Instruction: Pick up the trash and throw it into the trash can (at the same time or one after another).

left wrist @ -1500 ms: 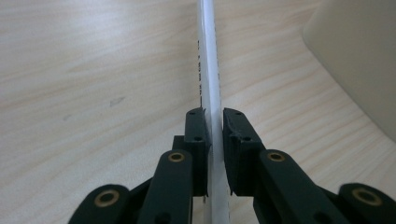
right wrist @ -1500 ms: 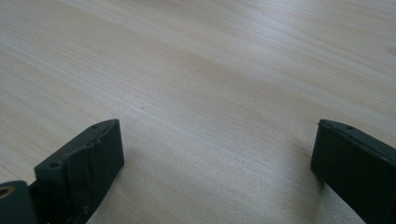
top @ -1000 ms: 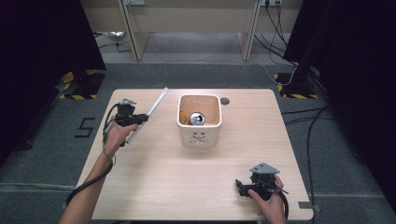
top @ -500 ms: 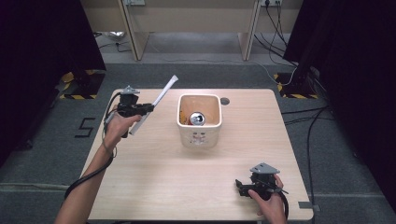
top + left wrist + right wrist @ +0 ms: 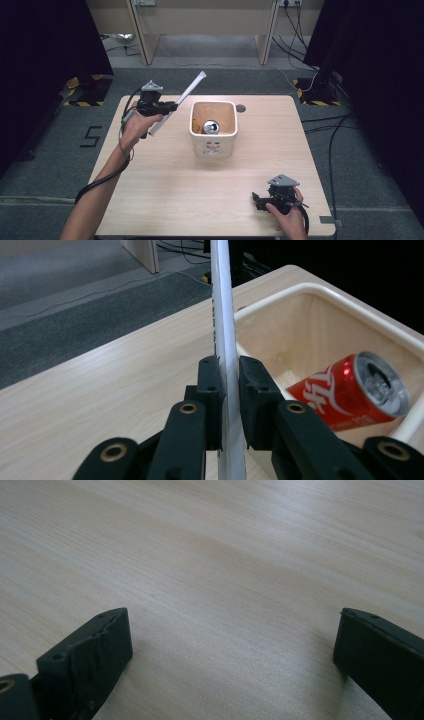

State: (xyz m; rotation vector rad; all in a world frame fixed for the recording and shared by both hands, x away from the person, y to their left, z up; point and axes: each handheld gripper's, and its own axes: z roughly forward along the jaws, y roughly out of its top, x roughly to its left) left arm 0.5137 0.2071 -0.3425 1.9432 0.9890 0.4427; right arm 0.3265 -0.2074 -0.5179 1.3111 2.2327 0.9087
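The left hand-held gripper (image 5: 167, 106) was clamped on a long white tube (image 5: 180, 100), held above the tabletop (image 5: 165, 195) at about nine o'clock from the cream bin (image 5: 214, 145), where a red can (image 5: 350, 392) lay. The right hand-held gripper (image 5: 230, 660) sat wide and empty at five o'clock. Gripped near its lower end, the tube could pivot and strike the bin's rim rather than drop in.

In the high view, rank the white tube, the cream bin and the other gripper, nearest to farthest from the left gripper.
1. white tube: clamped in the left gripper.
2. cream bin: just to its right.
3. right gripper: at the table's near right corner.
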